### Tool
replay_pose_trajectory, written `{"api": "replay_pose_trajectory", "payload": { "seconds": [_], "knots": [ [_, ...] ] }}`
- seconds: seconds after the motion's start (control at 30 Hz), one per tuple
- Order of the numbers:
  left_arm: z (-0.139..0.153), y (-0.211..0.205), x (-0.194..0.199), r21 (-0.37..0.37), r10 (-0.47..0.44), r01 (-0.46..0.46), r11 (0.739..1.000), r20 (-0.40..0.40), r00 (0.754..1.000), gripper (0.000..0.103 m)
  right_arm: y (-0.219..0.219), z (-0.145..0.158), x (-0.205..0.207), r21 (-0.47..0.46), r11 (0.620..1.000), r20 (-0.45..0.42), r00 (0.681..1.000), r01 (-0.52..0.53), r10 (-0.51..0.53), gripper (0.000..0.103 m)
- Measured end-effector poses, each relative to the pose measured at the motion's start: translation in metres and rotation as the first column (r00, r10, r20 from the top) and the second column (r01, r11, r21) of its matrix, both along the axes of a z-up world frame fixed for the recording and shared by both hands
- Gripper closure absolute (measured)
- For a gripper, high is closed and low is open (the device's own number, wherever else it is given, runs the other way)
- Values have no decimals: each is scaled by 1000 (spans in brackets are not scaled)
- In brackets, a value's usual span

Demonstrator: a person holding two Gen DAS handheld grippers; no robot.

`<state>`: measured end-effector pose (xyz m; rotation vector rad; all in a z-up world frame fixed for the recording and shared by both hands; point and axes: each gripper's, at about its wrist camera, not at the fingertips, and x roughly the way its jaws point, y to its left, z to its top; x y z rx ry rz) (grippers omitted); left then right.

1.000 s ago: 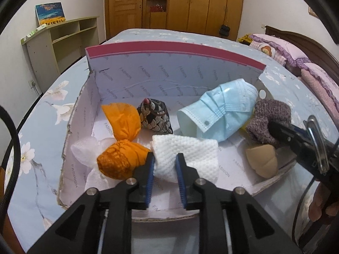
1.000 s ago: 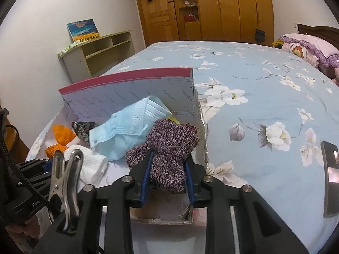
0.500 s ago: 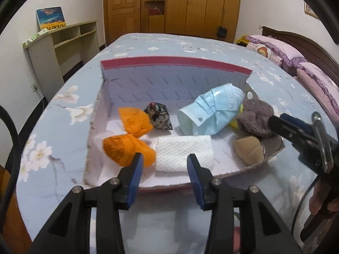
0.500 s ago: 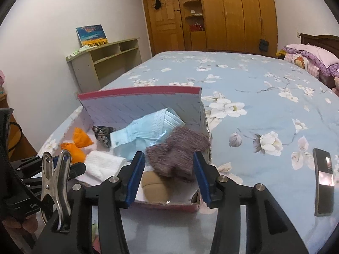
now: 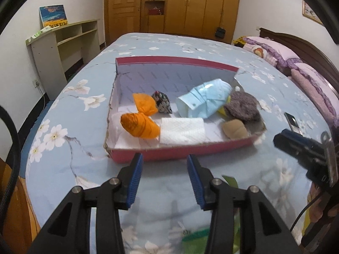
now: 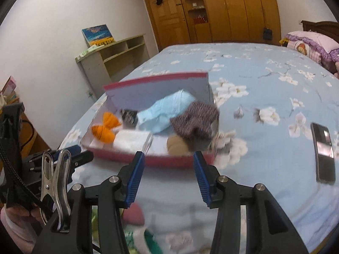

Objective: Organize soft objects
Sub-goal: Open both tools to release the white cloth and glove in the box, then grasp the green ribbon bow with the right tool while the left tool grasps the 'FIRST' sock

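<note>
A shallow red-edged cardboard box [image 5: 175, 149] [image 6: 169, 160] lies on the bed. Inside it are two orange bundles [image 5: 139, 124] [image 6: 103, 132], a dark patterned pouch [image 5: 162, 101], a white cloth [image 5: 182, 130] [image 6: 131, 139], a light blue face mask [image 5: 203, 101] [image 6: 167, 110], a purple knitted piece [image 5: 241, 108] [image 6: 195, 118] and a tan pad [image 5: 234, 128] [image 6: 177, 145]. My left gripper [image 5: 165, 180] hangs open in front of the box's near wall, nothing between its fingers. My right gripper [image 6: 168, 176] is likewise open and empty, back from the box's right end.
A dark phone [image 6: 323, 148] [image 5: 291, 120] lies on the flowered blue bedspread [image 6: 264, 84] right of the box. Green and pink items [image 6: 137, 228] sit blurred under the grippers. Pillows [image 5: 275, 50] lie at the far right, a shelf unit [image 5: 61, 42] and wardrobe [image 5: 190, 6] stand beyond.
Both grippers opened, letting go of the white cloth and the purple knitted piece, then drew back and up out of the box. Both pieces stay in the box.
</note>
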<state>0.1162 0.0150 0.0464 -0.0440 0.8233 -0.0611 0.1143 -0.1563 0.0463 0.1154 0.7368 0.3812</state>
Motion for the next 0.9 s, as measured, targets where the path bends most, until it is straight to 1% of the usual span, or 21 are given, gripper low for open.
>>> {"api": "replay_pose_trajectory", "payload": {
  "seconds": [0.1,0.23,0.43,0.53,0.73,0.9],
  "knots": [
    [1,-3,-12,1,-22,22,1000,-1,1000,58,2,-4,-11,-7,1000,-19,1000,-18,17,55],
    [-1,-2,-25,-26,-42,42,999,-17,999,58,4,-11,-28,-12,999,-39,998,-46,46,55],
    [-6,-3,-44,-23,-57,56,998,-36,998,58,14,-19,-49,-16,995,-69,993,-96,95,55],
    [-10,-3,-51,-13,-60,59,998,-41,997,58,20,-24,-56,-3,993,-87,989,-121,120,55],
    [-21,5,-64,-17,-47,47,999,-63,997,58,37,-32,-65,7,985,-109,979,-174,174,55],
    [-29,15,-72,-23,-33,31,999,-77,996,58,55,-41,-66,-12,974,-141,965,-225,221,55]
  ]
}}
